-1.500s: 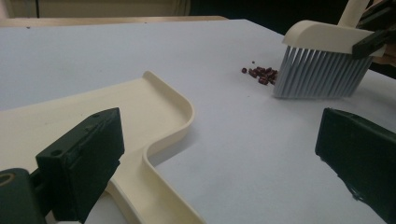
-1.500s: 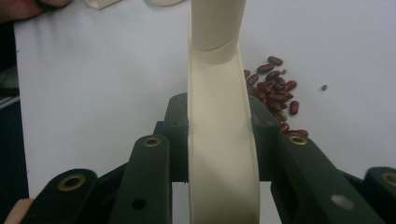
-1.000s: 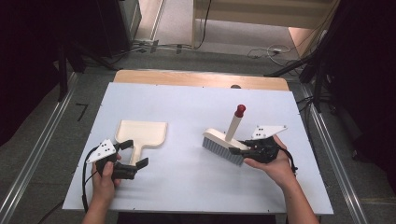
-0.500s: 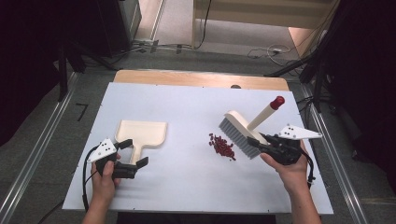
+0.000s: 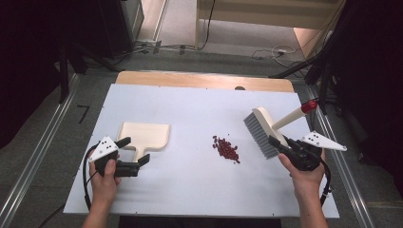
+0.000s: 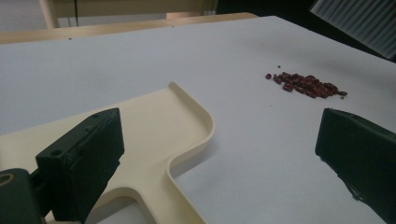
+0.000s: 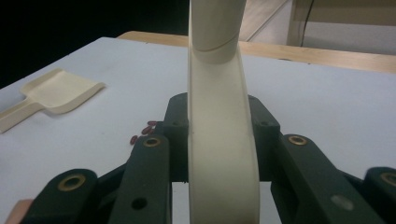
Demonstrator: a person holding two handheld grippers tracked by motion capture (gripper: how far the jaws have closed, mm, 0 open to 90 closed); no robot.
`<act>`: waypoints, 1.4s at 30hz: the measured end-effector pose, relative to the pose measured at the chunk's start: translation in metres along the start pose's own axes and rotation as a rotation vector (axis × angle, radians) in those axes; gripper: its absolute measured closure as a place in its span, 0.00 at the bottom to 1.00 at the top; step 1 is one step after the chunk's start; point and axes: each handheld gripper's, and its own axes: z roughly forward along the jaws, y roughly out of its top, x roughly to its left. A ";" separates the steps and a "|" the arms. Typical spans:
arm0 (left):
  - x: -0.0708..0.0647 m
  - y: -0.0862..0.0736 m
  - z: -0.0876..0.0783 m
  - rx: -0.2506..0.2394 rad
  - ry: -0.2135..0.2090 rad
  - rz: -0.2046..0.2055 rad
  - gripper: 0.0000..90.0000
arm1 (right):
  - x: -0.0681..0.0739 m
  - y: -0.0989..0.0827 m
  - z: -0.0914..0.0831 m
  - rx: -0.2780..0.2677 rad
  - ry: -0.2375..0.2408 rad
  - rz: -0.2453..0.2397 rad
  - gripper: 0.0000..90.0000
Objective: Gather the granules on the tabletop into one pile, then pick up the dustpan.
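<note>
A cream dustpan lies flat on the left of the white table top. My left gripper stands open, its jaws on either side of the dustpan's handle without pressing on it; in the left gripper view the dustpan lies between the wide jaws of the left gripper. A small pile of red beans sits mid-table. My right gripper is shut on a cream hand brush with a red-tipped handle, held raised and tilted to the right of the beans. In the right gripper view the jaws clamp the brush's body.
A wooden strip runs along the table's far edge. Metal rails flank the table on both sides. Dark stands and cables sit on the floor beyond. The beans lie right of the dustpan's mouth, with bare surface between them.
My right gripper has carried the brush to the right and slightly up, uncovering the pile of red beans. The left gripper and the dustpan have stayed put.
</note>
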 end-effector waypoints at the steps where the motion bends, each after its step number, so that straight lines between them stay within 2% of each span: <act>1: -0.001 0.002 -0.001 0.005 0.013 -0.002 0.02 | -0.001 -0.001 -0.001 -0.006 -0.009 0.005 0.73; 9: -0.003 0.016 -0.009 0.035 0.096 -0.028 0.02 | -0.009 -0.008 -0.005 -0.031 -0.051 0.034 0.73; 12: -0.005 0.018 -0.006 0.075 0.154 -0.051 0.04 | -0.009 -0.008 -0.005 -0.032 -0.056 0.031 0.73; 13: -0.005 0.019 -0.004 0.090 0.147 -0.063 0.05 | -0.009 -0.008 -0.005 -0.032 -0.053 0.031 0.73; 15: -0.006 0.020 0.000 0.127 0.164 -0.086 0.06 | -0.008 -0.008 -0.004 -0.031 -0.053 0.027 0.73; 20: -0.003 0.016 0.008 0.218 0.200 -0.169 0.19 | -0.006 -0.011 -0.001 -0.025 -0.061 0.014 0.73; 23: -0.001 0.011 0.012 0.259 0.227 -0.173 0.24 | -0.005 -0.012 0.002 -0.019 -0.065 0.003 0.73; 27: -0.002 0.006 0.019 0.300 0.255 -0.182 0.36 | -0.003 -0.013 0.004 -0.010 -0.063 0.009 0.73; 28: -0.003 0.004 0.022 0.315 0.273 -0.182 0.38 | -0.003 -0.014 0.004 -0.009 -0.064 0.006 0.73; 33: -0.006 -0.003 0.031 0.346 0.312 -0.191 0.41 | -0.002 -0.014 0.004 -0.007 -0.067 0.005 0.73; 37: -0.008 -0.007 0.039 0.381 0.345 -0.165 0.42 | -0.003 -0.014 0.004 -0.007 -0.067 0.007 0.73; 42: -0.011 -0.010 0.043 0.401 0.377 -0.170 0.45 | -0.003 -0.014 0.005 -0.002 -0.064 0.005 0.73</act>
